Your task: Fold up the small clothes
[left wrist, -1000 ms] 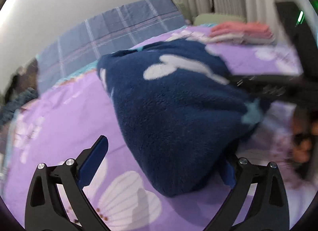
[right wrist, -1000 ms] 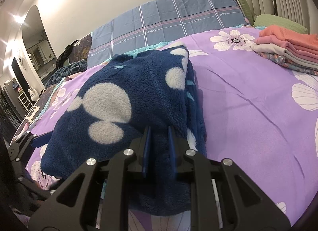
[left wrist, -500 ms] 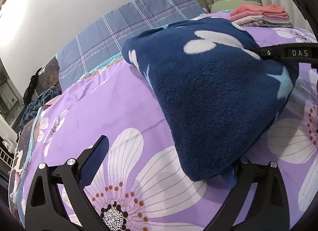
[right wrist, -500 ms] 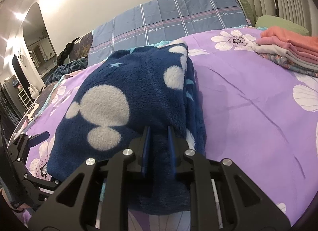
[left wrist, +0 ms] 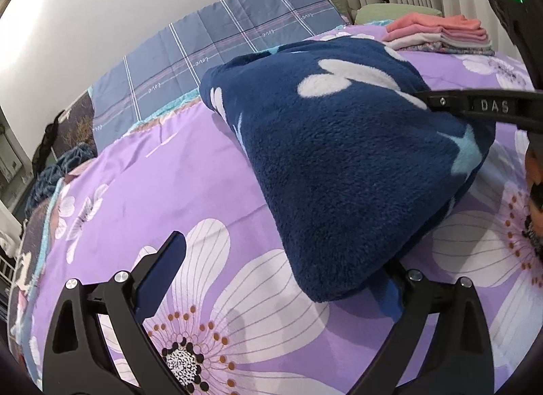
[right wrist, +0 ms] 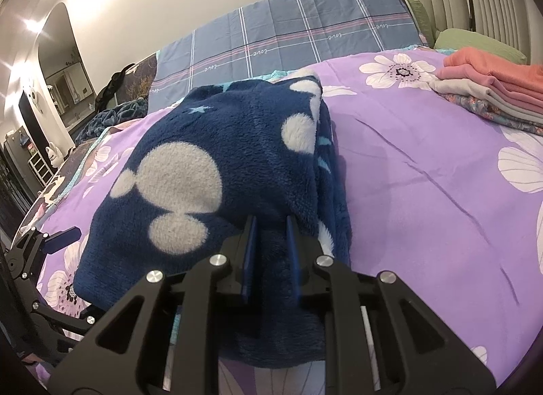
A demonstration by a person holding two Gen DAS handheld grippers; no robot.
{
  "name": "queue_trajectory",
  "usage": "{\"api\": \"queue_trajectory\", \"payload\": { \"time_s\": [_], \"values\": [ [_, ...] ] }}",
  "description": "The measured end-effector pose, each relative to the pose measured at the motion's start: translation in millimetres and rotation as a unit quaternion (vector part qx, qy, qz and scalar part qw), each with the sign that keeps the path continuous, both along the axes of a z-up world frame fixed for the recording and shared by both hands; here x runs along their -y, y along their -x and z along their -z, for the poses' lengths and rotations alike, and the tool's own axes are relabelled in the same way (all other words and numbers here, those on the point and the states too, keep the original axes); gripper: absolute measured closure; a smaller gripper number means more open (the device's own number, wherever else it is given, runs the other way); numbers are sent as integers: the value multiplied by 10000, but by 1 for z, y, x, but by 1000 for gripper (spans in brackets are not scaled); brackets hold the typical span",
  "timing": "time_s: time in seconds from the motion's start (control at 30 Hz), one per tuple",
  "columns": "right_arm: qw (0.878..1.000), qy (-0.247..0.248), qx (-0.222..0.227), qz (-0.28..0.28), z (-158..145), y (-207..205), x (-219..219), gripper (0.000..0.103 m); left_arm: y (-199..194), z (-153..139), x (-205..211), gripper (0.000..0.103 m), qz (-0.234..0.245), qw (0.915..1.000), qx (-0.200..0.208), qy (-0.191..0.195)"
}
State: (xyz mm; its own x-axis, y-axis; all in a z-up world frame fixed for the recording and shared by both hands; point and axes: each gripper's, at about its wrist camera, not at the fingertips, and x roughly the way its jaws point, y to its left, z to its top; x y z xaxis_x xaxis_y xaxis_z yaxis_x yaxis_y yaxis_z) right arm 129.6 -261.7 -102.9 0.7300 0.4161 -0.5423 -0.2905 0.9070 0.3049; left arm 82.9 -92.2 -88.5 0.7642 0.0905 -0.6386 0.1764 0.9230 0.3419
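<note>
A navy fleece garment (left wrist: 346,157) with white blobs and pale blue stars lies folded on the purple flowered bedspread (left wrist: 163,191). It also shows in the right wrist view (right wrist: 237,164). My left gripper (left wrist: 278,279) is open, its right finger tucked under the garment's near corner, its left finger on bare bedspread. My right gripper (right wrist: 269,259) is shut on the garment's near edge. In the left wrist view the right gripper's fingers (left wrist: 475,106) reach in from the right over the garment. The left gripper (right wrist: 51,242) shows at the left edge of the right wrist view.
A stack of folded pink, grey and patterned clothes (right wrist: 492,92) lies at the far right of the bed, also in the left wrist view (left wrist: 441,35). A blue plaid pillow (right wrist: 288,35) and a green pillow (right wrist: 475,41) lie at the head. Curtains hang behind.
The left gripper has drawn back and left from the garment, so more bedspread shows in front of it. The right gripper stays shut on the garment's edge.
</note>
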Motion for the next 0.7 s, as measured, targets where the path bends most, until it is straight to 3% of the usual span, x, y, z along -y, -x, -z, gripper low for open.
{"api": "queue_trajectory", "payload": {
  "time_s": [0.1, 0.2, 0.27, 0.33, 0.6, 0.67, 0.7],
  "values": [
    [10000, -3, 0, 3, 0, 0, 0, 86, -3, -6, 5, 5, 20, 9999, 61, 139],
    [10000, -16, -4, -1, 0, 0, 0, 86, -13, -1, 13, 5, -23, 9998, 158, -68],
    [10000, -15, -4, -9, 0, 0, -1, 86, -27, 12, 9, 3, -247, 9995, -46, -191],
    [10000, -8, 5, -5, 0, 1, 0, 86, -31, 14, 0, 3, -291, 9993, -173, 128],
    [10000, -73, -10, -13, 0, 2, 2, 86, -21, 13, -1, 3, -210, 9996, -146, 113],
    [10000, -73, -12, -3, 0, 2, 2, 86, -17, 9, -2, 6, -87, 9996, -187, 206],
    [10000, -88, -16, -5, 0, 1, 3, 86, -12, 5, -2, 19, 108, 9991, -247, 315]
  ]
}}
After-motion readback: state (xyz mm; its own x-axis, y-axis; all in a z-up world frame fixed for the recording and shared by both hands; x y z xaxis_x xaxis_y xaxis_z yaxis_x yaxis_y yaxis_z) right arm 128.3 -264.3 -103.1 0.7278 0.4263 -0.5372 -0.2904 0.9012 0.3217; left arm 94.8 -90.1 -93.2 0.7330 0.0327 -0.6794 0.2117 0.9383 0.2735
